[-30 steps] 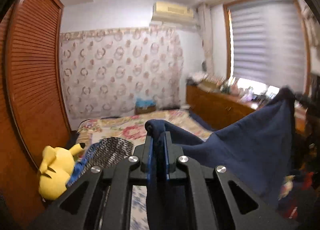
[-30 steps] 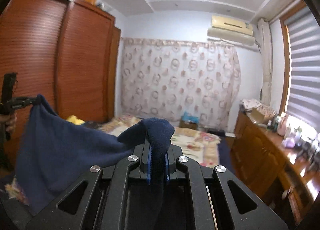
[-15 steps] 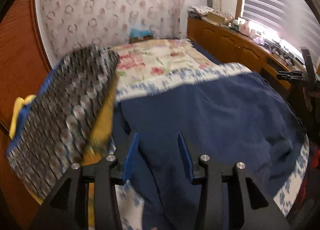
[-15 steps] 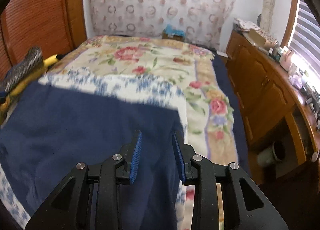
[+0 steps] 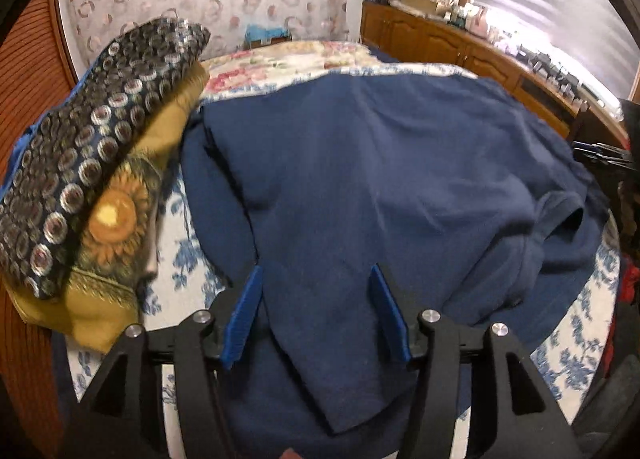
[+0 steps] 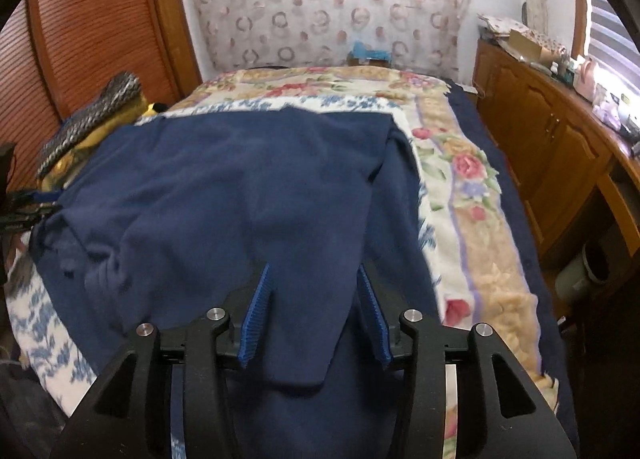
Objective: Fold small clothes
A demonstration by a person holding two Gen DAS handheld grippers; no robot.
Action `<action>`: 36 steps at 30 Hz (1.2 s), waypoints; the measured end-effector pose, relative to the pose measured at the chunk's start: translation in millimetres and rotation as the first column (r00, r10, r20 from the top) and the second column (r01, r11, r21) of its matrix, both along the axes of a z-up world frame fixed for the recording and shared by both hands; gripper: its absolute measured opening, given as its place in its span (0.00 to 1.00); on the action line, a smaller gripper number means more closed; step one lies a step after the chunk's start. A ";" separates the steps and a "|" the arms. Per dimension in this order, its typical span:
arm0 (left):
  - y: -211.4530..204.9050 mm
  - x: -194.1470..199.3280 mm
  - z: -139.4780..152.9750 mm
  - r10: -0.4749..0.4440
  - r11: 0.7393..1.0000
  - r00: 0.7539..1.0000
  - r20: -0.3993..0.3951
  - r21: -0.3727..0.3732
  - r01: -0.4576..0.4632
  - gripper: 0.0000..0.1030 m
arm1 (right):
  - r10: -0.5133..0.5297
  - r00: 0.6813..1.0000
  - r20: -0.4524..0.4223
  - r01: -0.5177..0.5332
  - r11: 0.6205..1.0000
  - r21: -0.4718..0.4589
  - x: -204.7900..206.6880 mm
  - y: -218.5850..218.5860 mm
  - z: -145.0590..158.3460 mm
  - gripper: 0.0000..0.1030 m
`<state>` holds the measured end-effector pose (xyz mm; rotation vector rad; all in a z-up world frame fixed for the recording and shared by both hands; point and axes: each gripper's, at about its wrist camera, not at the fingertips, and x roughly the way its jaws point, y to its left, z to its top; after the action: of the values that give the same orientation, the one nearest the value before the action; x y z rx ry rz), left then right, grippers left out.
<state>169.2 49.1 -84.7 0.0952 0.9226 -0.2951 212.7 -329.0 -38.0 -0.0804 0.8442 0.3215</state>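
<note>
A dark navy garment (image 5: 380, 179) lies spread on the bed, its collar opening at the right in the left wrist view. It also shows in the right wrist view (image 6: 248, 187). My left gripper (image 5: 316, 279) is open over the garment's near left corner, which lies between the blue pads. My right gripper (image 6: 314, 277) is open over the near right corner, cloth lying loose between its pads. Neither holds anything.
A stack of folded cloths (image 5: 100, 163), patterned dark on top and yellow below, sits at the bed's left. The floral bedspread (image 6: 472, 195) lies right of the garment. A wooden cabinet (image 6: 560, 147) runs along the right; a louvred wardrobe (image 6: 92, 27) stands left.
One second ago both grippers were shut on the garment, holding it up in the air. They lowered it onto the bed and opened; it now lies flat and released.
</note>
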 end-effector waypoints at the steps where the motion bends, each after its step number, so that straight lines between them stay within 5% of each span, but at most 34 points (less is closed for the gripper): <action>1: -1.7 0.1 -3.7 0.001 1.000 1.000 -0.008 0.008 -0.001 0.54 | 0.002 1.000 0.000 -0.002 1.000 -0.001 -3.9 1.2 -1.5 0.44; 15: 0.7 -8.7 -14.4 0.024 1.000 0.998 0.055 -0.013 -0.023 0.58 | -0.052 0.997 -0.048 0.054 0.998 0.034 -28.4 -11.3 -22.1 0.45; 22: 1.5 -7.7 -13.5 0.024 1.000 0.998 0.055 -0.009 -0.023 0.58 | -0.084 0.996 0.037 0.084 0.996 0.010 -37.9 -8.3 -29.2 0.45; 31: 20.5 -37.9 0.5 0.074 0.986 0.993 0.090 -0.156 -0.059 0.58 | -0.081 0.992 0.101 0.080 0.997 0.010 -45.5 -10.5 -34.4 0.45; 36: 23.4 -56.2 3.7 0.083 0.983 0.992 0.096 -0.169 -0.065 0.49 | -0.080 0.991 0.104 0.079 0.997 0.011 -45.1 -11.0 -34.1 0.45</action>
<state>113.0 72.5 -81.0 -0.0762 0.7945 -0.2939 167.6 -340.0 -72.1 -0.0566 0.7411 0.2434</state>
